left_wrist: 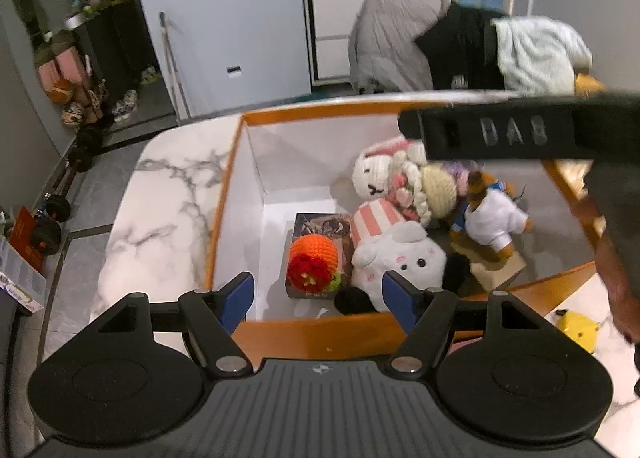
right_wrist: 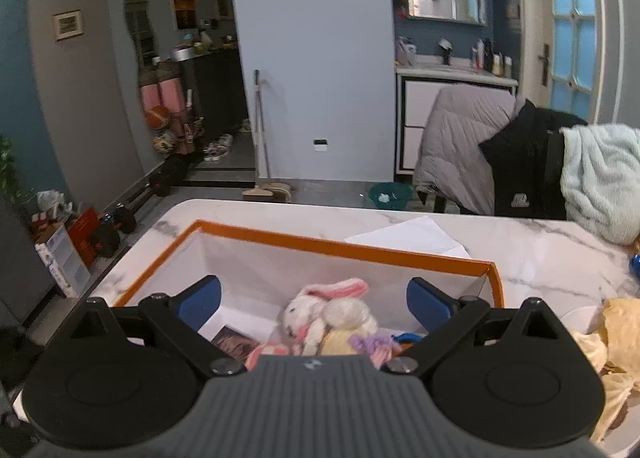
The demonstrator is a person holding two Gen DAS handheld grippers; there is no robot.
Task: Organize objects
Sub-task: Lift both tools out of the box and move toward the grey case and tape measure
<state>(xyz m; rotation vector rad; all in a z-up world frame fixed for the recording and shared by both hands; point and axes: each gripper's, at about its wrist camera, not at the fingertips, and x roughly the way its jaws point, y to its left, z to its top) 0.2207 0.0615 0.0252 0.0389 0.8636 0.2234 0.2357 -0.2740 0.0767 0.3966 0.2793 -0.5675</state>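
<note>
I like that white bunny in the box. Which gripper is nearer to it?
Probably right. The right gripper hovers open directly above the bunny; the left gripper sits open at the box's near edge, the bunny farther in.

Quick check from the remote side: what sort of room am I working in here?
Most likely a lived-in home, an open living or dining area. A marble-look table holds the orange-edged box of plush toys; jackets hang over chairs, and a washbasin counter stands behind.

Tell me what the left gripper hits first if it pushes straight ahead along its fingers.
Probably the orange crocheted ball lying on the flat picture box inside the orange-rimmed box. The left gripper is open and empty, above the near wall. Depth is unclear; a lower line might catch that wall first.
</note>
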